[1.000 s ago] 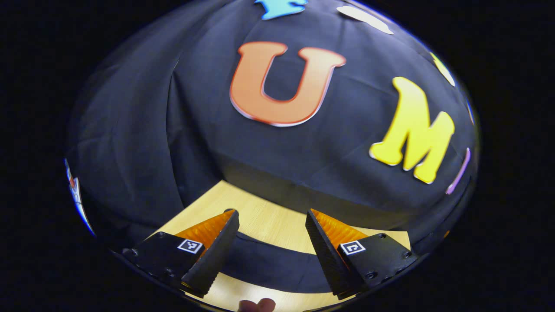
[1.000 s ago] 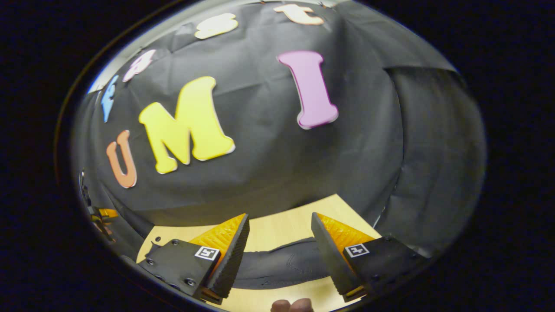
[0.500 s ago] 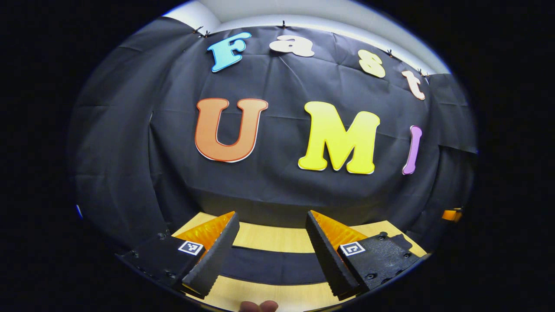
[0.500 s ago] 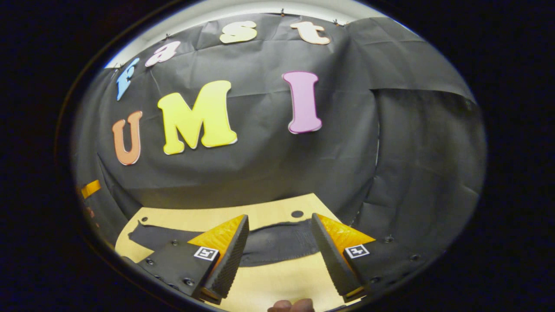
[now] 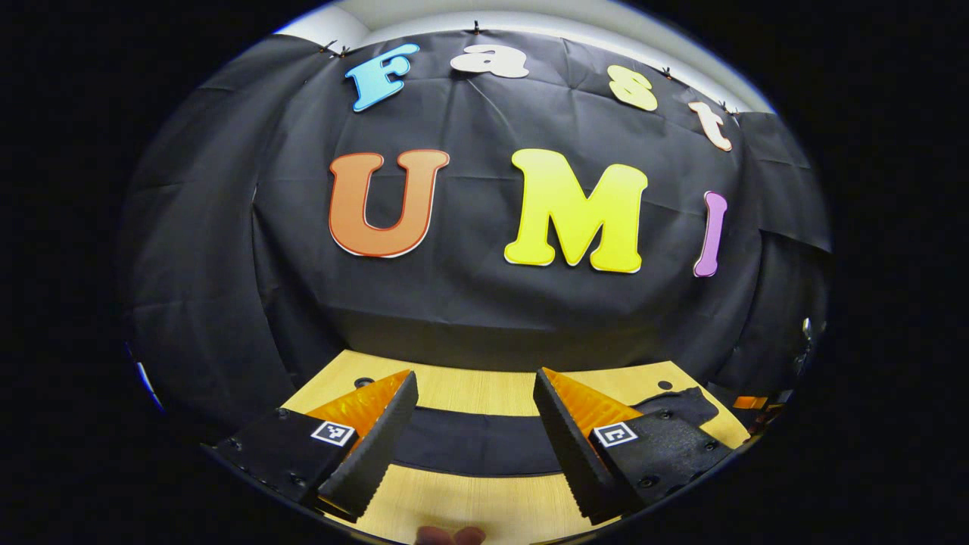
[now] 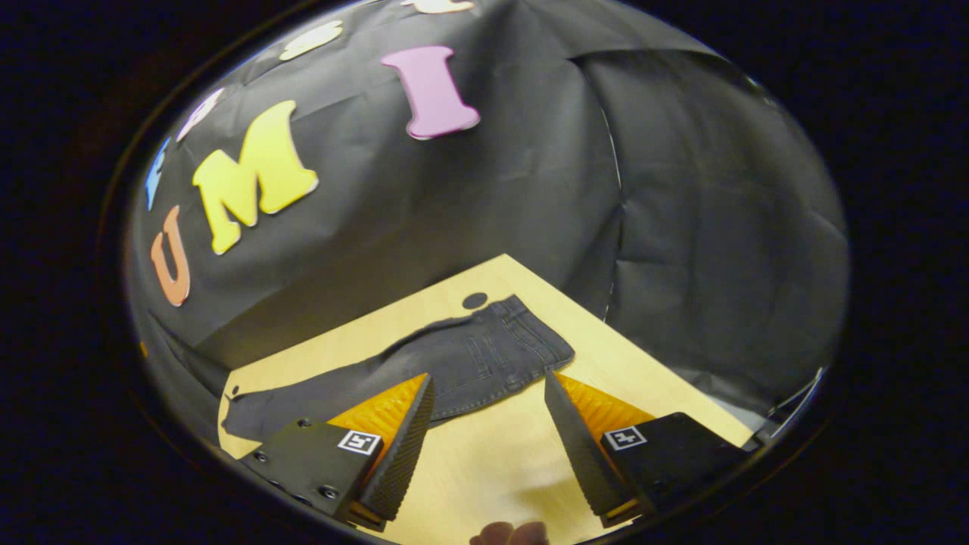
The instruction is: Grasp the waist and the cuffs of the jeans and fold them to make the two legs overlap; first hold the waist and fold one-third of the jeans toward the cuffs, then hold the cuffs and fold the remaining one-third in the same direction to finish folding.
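Note:
Dark grey jeans lie flat on the light wooden table, folded lengthwise. In the right gripper view the waist end with a back pocket is toward the right and the leg runs left to the cuff. My right gripper hovers open above the table on the near side of the waist, holding nothing. In the left gripper view the jeans form a dark band across the table. My left gripper is open above the leg, apart from it.
The black cloth wall closes the far side of the table and wraps round the right edge. Small dark holes mark the tabletop corners. Bare wood lies between my right fingers. A person's fingertips show at the bottom.
Both grippers have pulled back and risen from the jeans, staying open. The right view has tilted down and swung, so the whole waist and leg now show.

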A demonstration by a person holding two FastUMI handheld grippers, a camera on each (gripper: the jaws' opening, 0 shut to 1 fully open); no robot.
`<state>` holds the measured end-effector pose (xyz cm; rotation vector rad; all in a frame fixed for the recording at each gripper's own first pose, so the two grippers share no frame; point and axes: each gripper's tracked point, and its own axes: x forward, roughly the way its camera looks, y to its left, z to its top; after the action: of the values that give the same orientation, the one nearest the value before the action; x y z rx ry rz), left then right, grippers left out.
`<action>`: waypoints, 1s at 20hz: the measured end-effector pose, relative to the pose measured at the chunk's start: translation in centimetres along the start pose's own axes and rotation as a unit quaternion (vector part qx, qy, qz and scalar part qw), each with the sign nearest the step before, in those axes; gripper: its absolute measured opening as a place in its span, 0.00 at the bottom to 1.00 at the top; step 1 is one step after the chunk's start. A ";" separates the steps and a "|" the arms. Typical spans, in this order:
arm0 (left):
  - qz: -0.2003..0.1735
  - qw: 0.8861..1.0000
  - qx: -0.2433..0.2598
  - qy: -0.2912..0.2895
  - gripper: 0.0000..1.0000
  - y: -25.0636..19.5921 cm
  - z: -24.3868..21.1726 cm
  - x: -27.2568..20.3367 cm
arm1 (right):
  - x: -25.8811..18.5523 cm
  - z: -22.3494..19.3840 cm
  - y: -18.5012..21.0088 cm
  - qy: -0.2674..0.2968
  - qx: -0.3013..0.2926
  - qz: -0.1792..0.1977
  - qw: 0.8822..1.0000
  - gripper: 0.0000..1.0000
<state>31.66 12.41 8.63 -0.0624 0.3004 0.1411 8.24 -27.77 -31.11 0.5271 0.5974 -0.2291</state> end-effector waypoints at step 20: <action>0.016 0.994 -0.004 0.104 0.99 -5.3 -5.2 3.9 | 16.1 -0.5 -5.8 0.028 -0.041 -0.034 0.998 0.82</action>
<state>34.60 7.29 2.69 -0.0798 0.5090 0.1683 18.95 -33.29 -43.27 0.4347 0.6771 -0.2533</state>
